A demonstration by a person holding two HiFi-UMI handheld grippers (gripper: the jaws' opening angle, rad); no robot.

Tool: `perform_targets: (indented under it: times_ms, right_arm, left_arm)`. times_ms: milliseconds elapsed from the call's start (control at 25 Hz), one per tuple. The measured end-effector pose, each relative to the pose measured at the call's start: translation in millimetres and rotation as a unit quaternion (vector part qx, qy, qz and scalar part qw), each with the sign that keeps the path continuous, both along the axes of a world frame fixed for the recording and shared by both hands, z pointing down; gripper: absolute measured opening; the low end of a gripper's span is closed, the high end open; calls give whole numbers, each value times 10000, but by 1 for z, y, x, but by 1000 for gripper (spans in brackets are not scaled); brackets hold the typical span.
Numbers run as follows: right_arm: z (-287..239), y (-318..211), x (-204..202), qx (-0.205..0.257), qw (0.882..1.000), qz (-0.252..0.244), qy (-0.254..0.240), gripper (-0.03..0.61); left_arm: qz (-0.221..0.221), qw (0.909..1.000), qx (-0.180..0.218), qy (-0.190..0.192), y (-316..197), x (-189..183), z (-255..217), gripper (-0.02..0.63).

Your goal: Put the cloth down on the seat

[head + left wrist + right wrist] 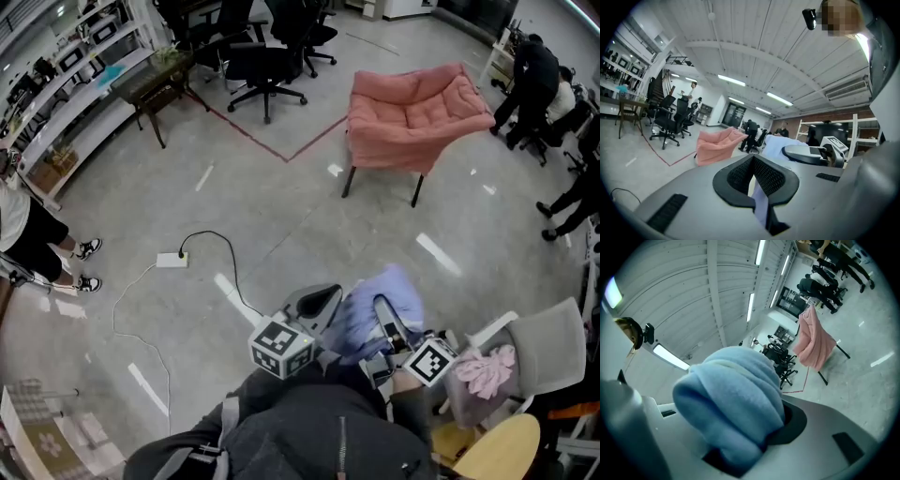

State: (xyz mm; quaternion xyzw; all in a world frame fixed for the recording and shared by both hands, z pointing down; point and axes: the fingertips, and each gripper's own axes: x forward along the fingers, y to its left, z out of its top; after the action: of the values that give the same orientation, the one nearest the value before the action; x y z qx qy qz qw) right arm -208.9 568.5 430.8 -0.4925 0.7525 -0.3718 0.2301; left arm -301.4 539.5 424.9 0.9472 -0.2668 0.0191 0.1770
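Note:
A light blue cloth (380,302) hangs bunched between my two grippers, close to my body. My left gripper (322,302) is shut on a thin edge of the cloth (761,205), which runs down between its black pads (774,177). My right gripper (386,319) is shut on a thick rolled bundle of the cloth (736,399) that hides most of its jaws. The seat, a pink cushioned armchair (412,112) on dark legs, stands a few steps ahead on the grey floor. The armchair (719,143) also shows in the left gripper view, and the armchair (813,341) shows tilted in the right gripper view.
A white chair (553,347) with a pink garment (484,370) stands at my right, beside a round wooden tabletop (502,448). A power strip (172,260) and its cable lie on the floor at left. Black office chairs (262,66) stand at the back, people (530,80) at far right.

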Motion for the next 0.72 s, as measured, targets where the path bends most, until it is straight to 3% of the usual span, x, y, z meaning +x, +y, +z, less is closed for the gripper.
perform_targets:
  times_ms: [200,440,720]
  right_arm:
    - [-15,-24,-13,272,9965,162,776,189]
    - [-45,-55,-17,758,9787,663,1790,189]
    - [-58,-76,0,868,9685,1086,2068,188]
  left_arm:
    - [171,9995,243,-93,-24,-2,-11,8]
    - [118,9979,636,-20,-57,6,-36,8]
    - [-160,9961,862,102,-80,25,-56,8]
